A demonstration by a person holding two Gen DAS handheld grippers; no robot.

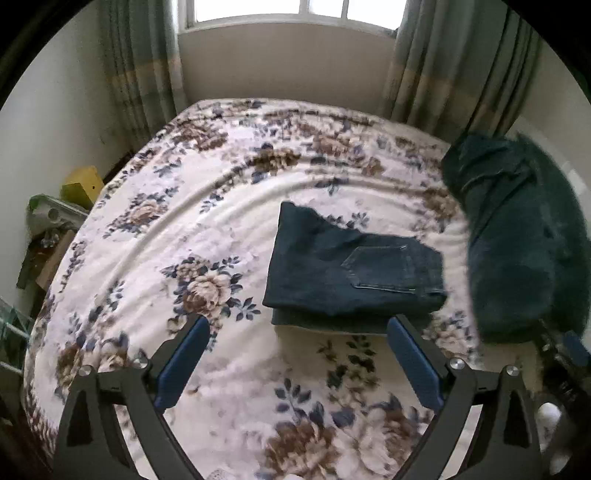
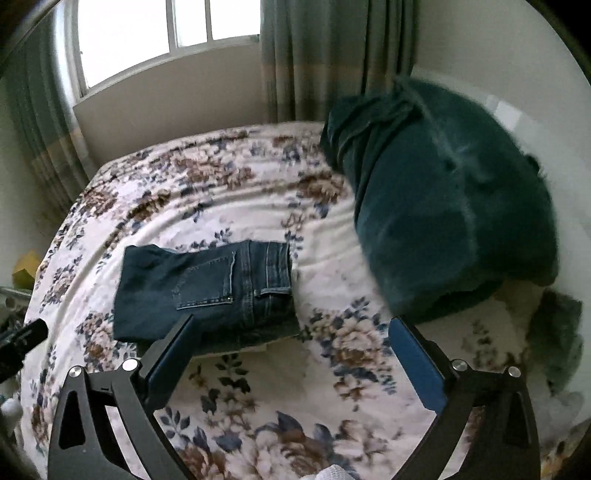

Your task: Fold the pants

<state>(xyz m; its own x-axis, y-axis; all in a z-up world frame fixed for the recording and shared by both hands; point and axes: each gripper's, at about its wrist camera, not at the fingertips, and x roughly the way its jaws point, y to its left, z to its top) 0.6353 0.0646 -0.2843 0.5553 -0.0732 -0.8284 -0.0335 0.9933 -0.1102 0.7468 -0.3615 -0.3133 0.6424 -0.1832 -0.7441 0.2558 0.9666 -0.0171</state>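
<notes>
Both grippers hang wide open and empty above the floral bedspread [image 1: 229,398].

Left gripper [image 1: 297,325] and right gripper [image 2: 291,325] hold nothing; just beyond them the folded jeans [image 1: 347,273] lie flat mid-bed; a heaped dark garment [image 2: 443,199] crowds the right edge; bare bedspread lies left; curtains [image 1: 458,66] and window [image 1: 295,7] behind.

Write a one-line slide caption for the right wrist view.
Folded jeans lie on the floral bedspread, beyond the open, empty right gripper.

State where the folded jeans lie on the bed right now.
In both wrist views the folded jeans lie flat mid-bed on the floral bedspread, left of the dark teal heap.
</notes>
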